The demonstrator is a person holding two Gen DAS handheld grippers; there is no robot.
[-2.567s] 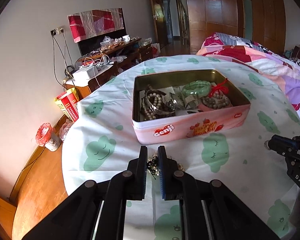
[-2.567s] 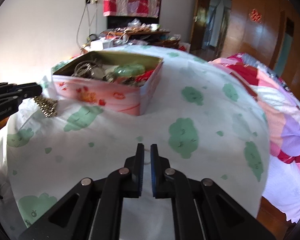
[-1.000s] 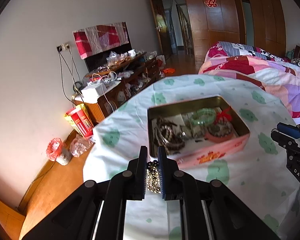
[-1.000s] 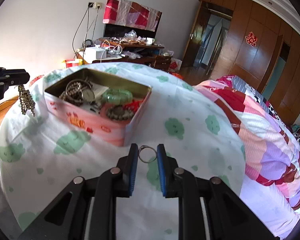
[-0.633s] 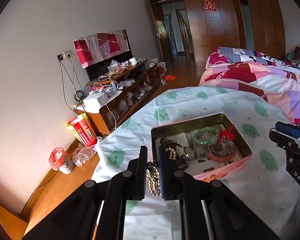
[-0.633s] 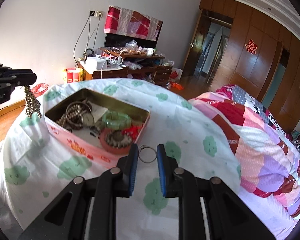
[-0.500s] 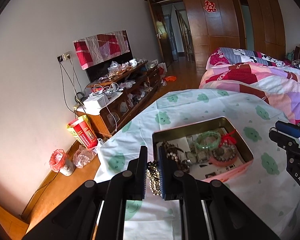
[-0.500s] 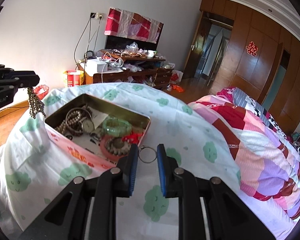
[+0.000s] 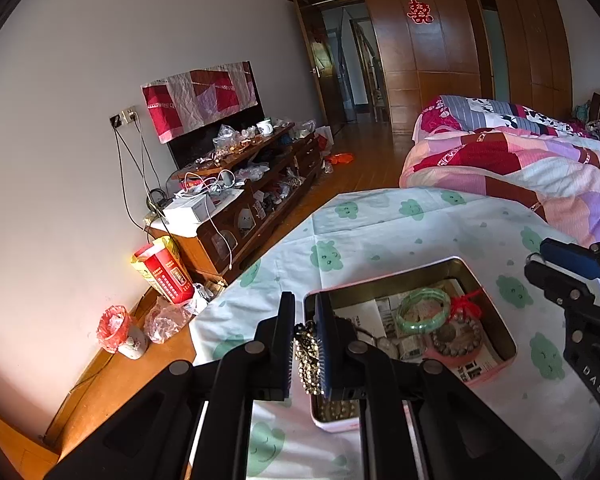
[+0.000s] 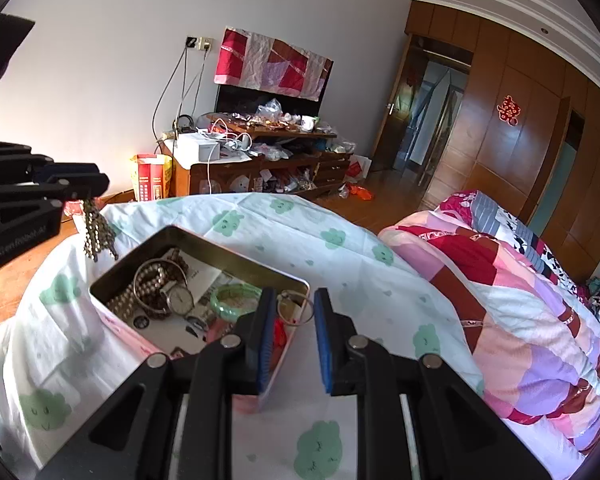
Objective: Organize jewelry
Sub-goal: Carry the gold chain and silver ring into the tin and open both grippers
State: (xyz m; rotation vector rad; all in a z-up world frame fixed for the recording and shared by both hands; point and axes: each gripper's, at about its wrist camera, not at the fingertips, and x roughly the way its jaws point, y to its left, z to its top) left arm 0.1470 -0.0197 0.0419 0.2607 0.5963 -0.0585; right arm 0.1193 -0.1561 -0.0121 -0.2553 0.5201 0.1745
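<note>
A pink tin box stands open on the cloud-print cloth, with a green bangle, a bead bracelet and a watch inside. My left gripper is shut on a bunch of small bead chains that hangs over the tin's near left corner. In the right wrist view that left gripper is at the left, with the chains dangling beside the tin. My right gripper is shut on a thin metal ring above the tin's right corner. The right gripper also shows in the left wrist view.
The cloth-covered table drops off to a wooden floor on the left. A bed with a patchwork quilt lies to the right. A cluttered low cabinet, a red bag and a small bin stand along the wall.
Both grippers have risen with their loads and moved toward the tin. The tin now sits lower in both views, right under the fingertips. Neither grip has changed.
</note>
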